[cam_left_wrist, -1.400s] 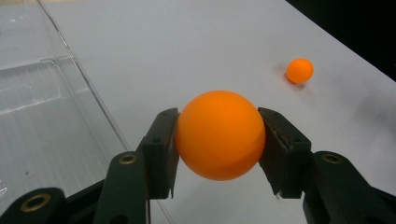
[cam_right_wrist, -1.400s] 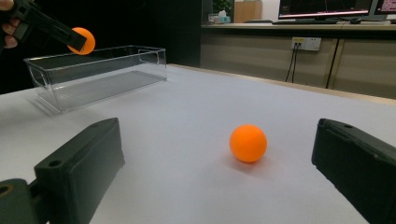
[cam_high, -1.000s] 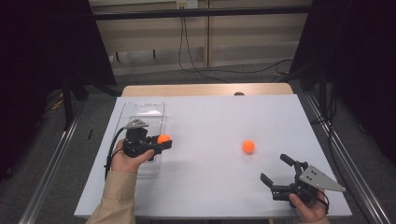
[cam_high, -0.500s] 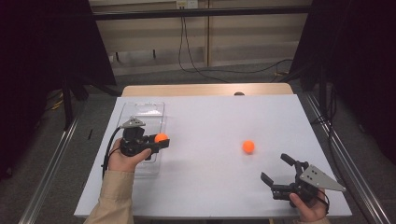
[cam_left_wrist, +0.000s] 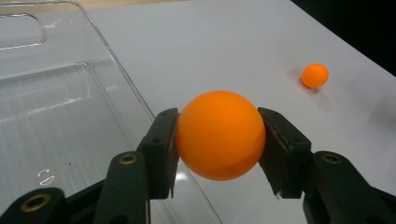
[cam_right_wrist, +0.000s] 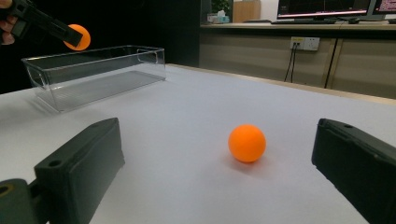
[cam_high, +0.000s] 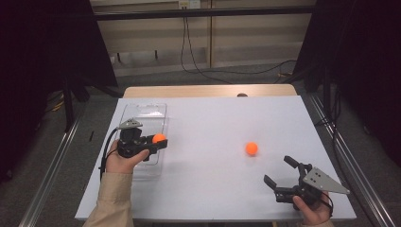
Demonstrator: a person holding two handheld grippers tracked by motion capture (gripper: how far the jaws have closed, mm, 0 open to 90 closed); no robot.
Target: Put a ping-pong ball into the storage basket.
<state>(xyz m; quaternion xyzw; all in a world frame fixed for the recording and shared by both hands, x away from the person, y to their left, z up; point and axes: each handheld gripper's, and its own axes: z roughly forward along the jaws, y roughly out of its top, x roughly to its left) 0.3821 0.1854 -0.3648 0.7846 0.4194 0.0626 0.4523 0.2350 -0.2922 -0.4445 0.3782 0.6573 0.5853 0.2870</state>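
Behind the left claw [cam_left_wrist: 219, 140], the orange ball's [cam_left_wrist: 220, 135] sides hide.

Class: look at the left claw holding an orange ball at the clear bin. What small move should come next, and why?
Probably ease the left claw a little further over the clear bin, then open. It is shut on the orange ball, which sits above the bin's near wall, so releasing now might drop it on the rim or the table.

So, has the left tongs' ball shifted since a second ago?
Yes. The left tongs, shut on the orange ball, have drifted left and slightly toward the far edge, so the ball now sits over the clear tray's right wall.
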